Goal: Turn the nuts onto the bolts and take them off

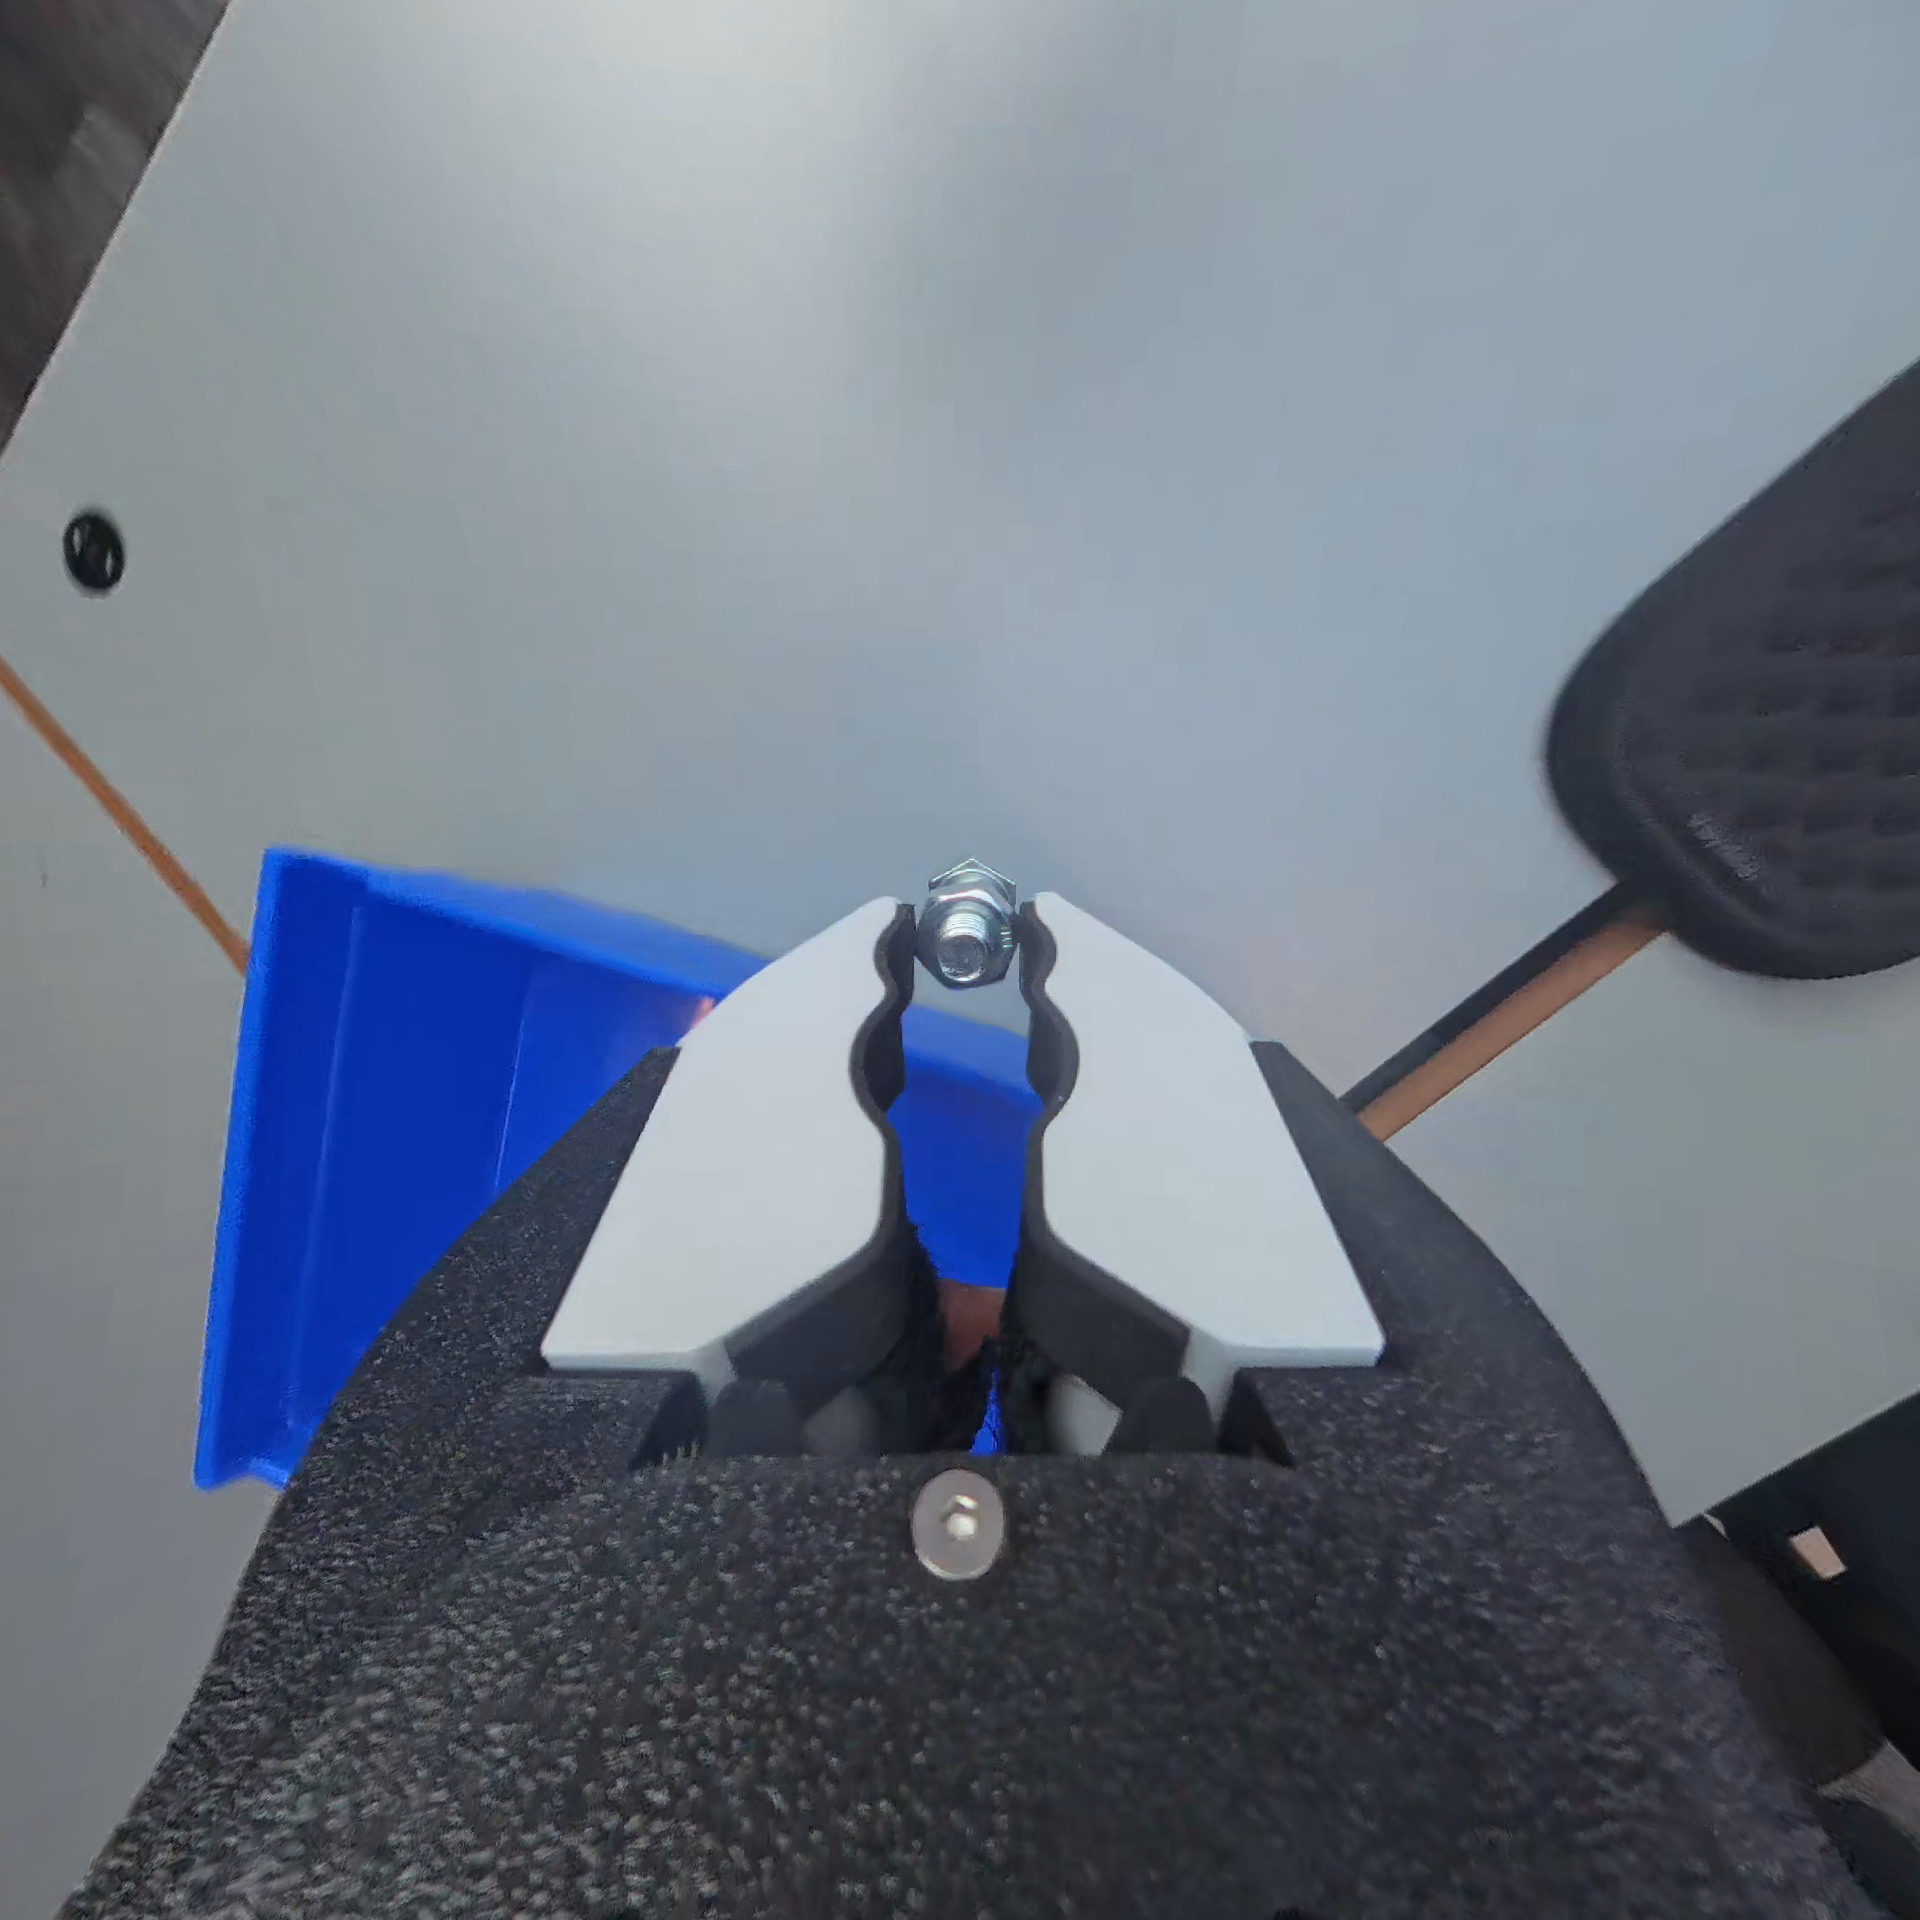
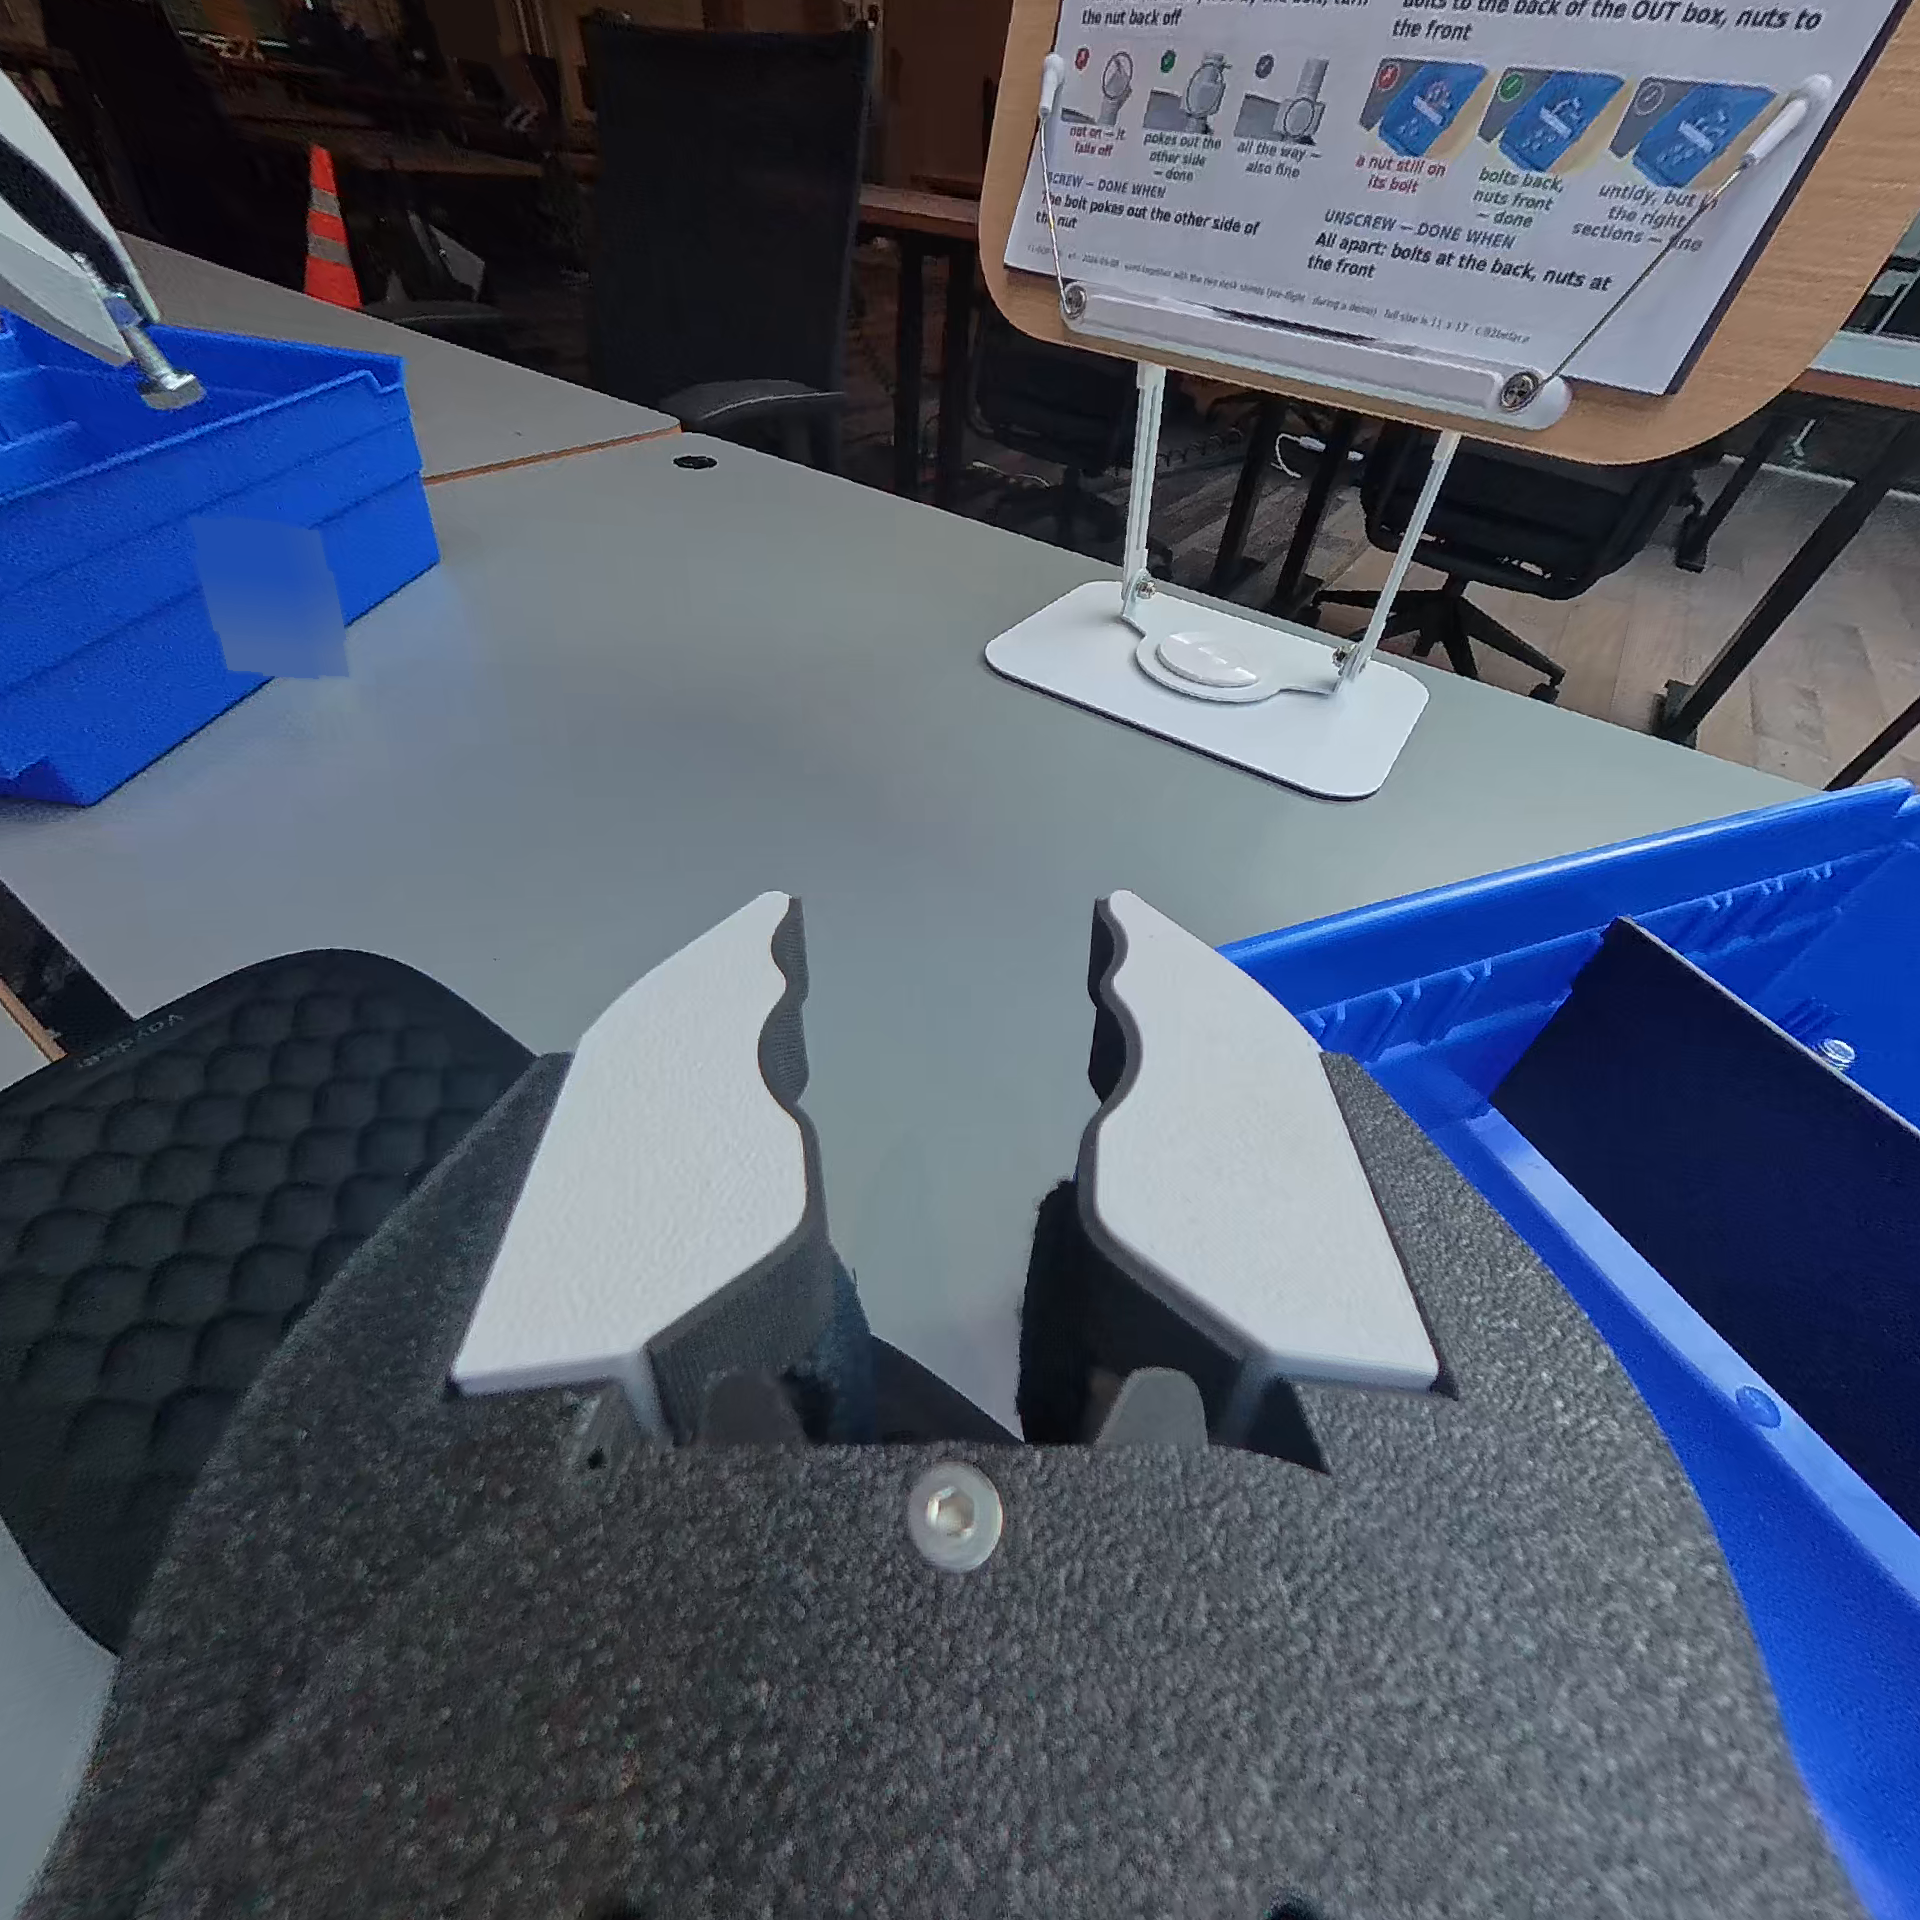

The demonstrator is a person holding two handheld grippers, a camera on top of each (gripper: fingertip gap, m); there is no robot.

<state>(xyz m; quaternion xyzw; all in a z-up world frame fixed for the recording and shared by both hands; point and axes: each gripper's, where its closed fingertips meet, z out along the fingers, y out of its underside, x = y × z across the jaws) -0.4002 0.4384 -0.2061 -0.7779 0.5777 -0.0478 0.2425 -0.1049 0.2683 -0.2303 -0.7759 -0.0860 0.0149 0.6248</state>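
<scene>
My left gripper [image 1: 966, 914] is shut on a silver bolt [image 1: 964, 940], held above the grey table. The threaded end faces the camera, with what looks like a nut around it; the hex head points away. In the right wrist view the same gripper [image 2: 94, 301] shows at the far left, with the bolt [image 2: 156, 364] hanging head-down over the left blue bin [image 2: 208, 488]. My right gripper [image 2: 940, 914] is open and empty, low over the table between a black pad and the right blue bin [image 2: 1558, 1195].
The right bin has a black divider [image 2: 1683, 1101] and a small silver part [image 2: 1837, 1051] behind it. A black honeycomb pad [image 2: 208, 1143] lies at the table's front left. A white stand [image 2: 1216, 675] with an instruction sheet stands at the back. The left bin also shows under my left gripper [image 1: 416, 1091]. The left gripper's tips are roughly 35 cm from the right gripper's.
</scene>
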